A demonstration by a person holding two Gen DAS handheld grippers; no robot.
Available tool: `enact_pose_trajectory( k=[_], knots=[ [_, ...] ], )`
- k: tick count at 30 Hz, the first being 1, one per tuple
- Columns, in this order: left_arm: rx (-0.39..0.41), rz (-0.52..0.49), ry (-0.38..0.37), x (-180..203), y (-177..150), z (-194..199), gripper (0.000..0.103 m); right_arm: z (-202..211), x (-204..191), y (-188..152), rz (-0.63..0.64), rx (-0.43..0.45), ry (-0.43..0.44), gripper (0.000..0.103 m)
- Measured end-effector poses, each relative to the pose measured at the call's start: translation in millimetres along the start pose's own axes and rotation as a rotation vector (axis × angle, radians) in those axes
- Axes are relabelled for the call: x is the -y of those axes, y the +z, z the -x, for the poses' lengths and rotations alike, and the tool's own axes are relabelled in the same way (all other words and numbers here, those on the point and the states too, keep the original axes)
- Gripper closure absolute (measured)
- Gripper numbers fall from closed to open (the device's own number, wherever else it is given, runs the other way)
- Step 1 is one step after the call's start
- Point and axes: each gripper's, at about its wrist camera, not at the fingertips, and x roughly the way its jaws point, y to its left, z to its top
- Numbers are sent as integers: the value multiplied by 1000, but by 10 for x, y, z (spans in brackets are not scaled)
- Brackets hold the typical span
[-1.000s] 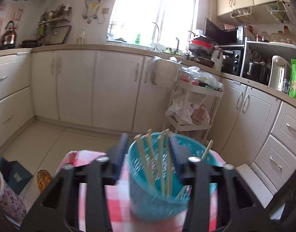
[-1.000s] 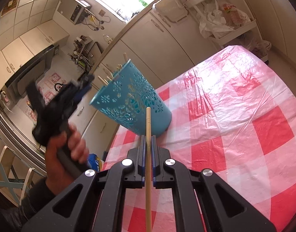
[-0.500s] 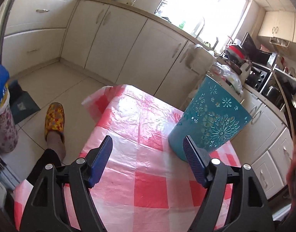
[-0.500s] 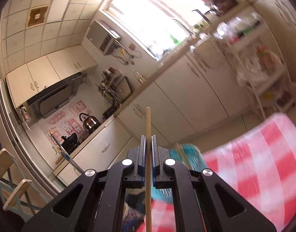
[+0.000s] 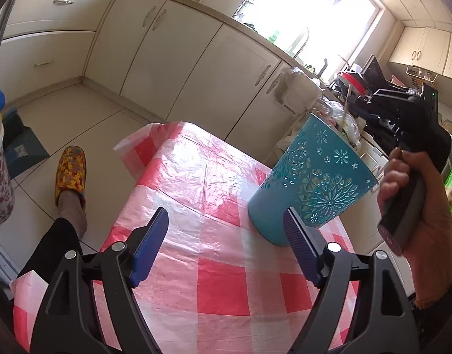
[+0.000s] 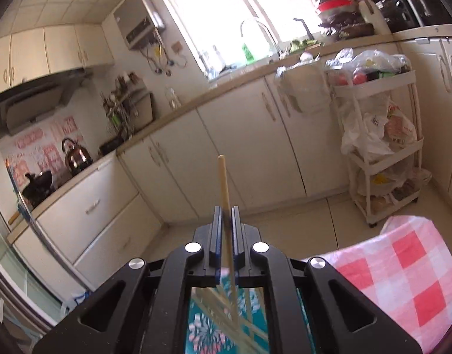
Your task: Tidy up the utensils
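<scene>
Covering the table [image 5: 214,280] is a glossy red-and-white checked plastic cloth, its far corner hanging toward the tiled floor. Cream kitchen cabinets [image 5: 196,59] run behind it under a bright window, and a white wheeled trolley [image 6: 382,147] stuffed with plastic bags stands by the cabinets beyond the table's corner.

On the cloth stands the teal utensil holder [image 5: 311,188], a tapered cup with cut-out flower patterns that sits toward the right side of the table. In the right wrist view its patterned wall shows directly beneath the gripper, with several pale chopsticks leaning inside it.

The left gripper [image 5: 226,233] hovers low over the near part of the table, its blue-padded jaws spread wide with nothing between them; the holder's base lies just beyond the right-hand jaw. The right gripper [image 6: 226,218] is held above the holder's mouth by the person's right hand [image 5: 417,206], which wraps the black handle beside the holder's rim. Its jaws are pressed together on a single wooden chopstick [image 6: 223,180], pinching it partway along: one end sticks out past the jaws toward the cabinets, and the rest runs back under the gripper down toward the holder's opening.
</scene>
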Motion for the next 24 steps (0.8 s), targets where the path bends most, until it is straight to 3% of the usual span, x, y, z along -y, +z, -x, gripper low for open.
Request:
enact_pose_trajectory(
  k=[4, 6, 8, 10, 14, 19, 22, 24],
  knots=[
    [-8, -8, 25, 26, 4, -12, 24, 272, -87, -154, 46, -25, 3, 82],
    [-17, -37, 62, 83, 12, 19, 23, 588, -115, -280, 54, -35, 22, 69],
    [-33, -69, 111, 156, -17, 120, 22, 923, -146, -461, 79, -55, 29, 49],
    [-53, -101, 125, 252, -46, 276, 18, 1256, -136, -708, 111, -87, 2, 39],
    [-53, -220, 177, 543, -116, 726, 11, 1835, -121, -1301, 123, -202, -65, 29],
    [-67, -331, 244, 902, -263, 1371, 8, 2529, -82, -1872, -4, -314, -171, 19],
    [-55, -389, 304, 1111, -367, 1813, 8, 2925, -198, -1984, -10, -283, -201, 8],
    [-46, -436, 327, 1243, -424, 2056, 8, 3252, -369, -2032, 37, -233, -223, 7]
  ],
)
